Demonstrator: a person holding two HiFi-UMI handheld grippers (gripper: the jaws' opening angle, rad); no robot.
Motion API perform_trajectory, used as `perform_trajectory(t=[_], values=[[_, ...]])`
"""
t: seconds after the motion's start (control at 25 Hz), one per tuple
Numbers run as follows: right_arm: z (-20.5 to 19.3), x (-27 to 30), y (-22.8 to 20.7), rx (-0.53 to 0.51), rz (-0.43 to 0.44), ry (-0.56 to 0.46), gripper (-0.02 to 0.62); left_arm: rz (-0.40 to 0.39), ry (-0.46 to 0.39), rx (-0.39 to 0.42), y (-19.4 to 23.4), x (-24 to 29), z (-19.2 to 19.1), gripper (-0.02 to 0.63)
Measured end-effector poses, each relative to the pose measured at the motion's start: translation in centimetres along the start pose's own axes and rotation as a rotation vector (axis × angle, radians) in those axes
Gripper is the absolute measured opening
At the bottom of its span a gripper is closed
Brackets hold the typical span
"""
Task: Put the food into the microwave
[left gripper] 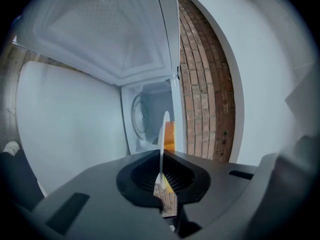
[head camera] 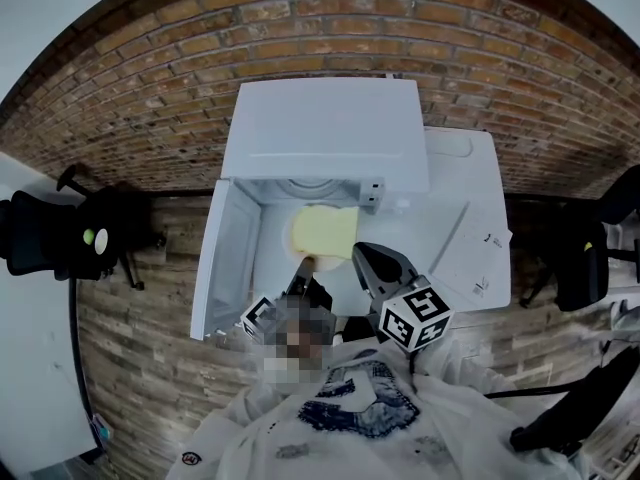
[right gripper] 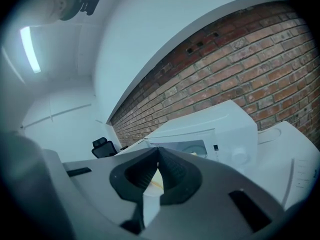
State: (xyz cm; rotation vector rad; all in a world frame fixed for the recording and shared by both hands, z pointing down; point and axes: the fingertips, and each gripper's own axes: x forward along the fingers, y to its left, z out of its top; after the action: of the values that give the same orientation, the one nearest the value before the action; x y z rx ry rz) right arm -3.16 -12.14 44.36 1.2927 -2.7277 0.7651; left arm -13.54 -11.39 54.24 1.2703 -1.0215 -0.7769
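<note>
left tool is clamped on the rim of the white plate, which carries orange-yellow food and lies partway into the open microwave. right tool is closed on nothing, just beside the plate. best, i judge: keep the plate level and slide it straight in, clear of the door.

Even, cool indoor light; ceiling strip lamp glows; strong fisheye warp, dark vignetted corners.

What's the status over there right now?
Left gripper shut on plate, at microwave mouth. Right gripper shut, empty. Door open, nothing blocking.
</note>
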Motion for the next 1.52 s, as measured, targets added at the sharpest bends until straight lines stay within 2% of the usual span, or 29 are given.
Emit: perform_trajectory(t=[0.2, 0.4, 0.56, 0.84, 1.52], values=[[0.9, 1.5, -2.2, 0.003, 0.012, 0.014, 0.014, 0.046, -0.025, 0.018, 1.0, 2.1, 0.8, 0.018], [1.2, 2.4, -3.6, 0.001, 0.023, 0.023, 0.014, 0.018, -0.053, -0.034, 1.0, 4.0, 1.1, 0.018], [1.2, 2.9, -3.9, -0.005, 0.032, 0.033, 0.014, 0.063, -0.065, -0.023, 2.3, 4.5, 1.9, 0.018], [1.6, 3.4, -4.8, -0.012, 0.024, 0.04, 0.014, 0.06, -0.068, -0.03, 2.9, 5.8, 2.8, 0.018], [0.9, 4.9, -5.0, -0.033, 0.032, 0.088, 0.014, 0.105, -0.091, -0.03, 7.3, 11.0, 6.0, 0.018]])
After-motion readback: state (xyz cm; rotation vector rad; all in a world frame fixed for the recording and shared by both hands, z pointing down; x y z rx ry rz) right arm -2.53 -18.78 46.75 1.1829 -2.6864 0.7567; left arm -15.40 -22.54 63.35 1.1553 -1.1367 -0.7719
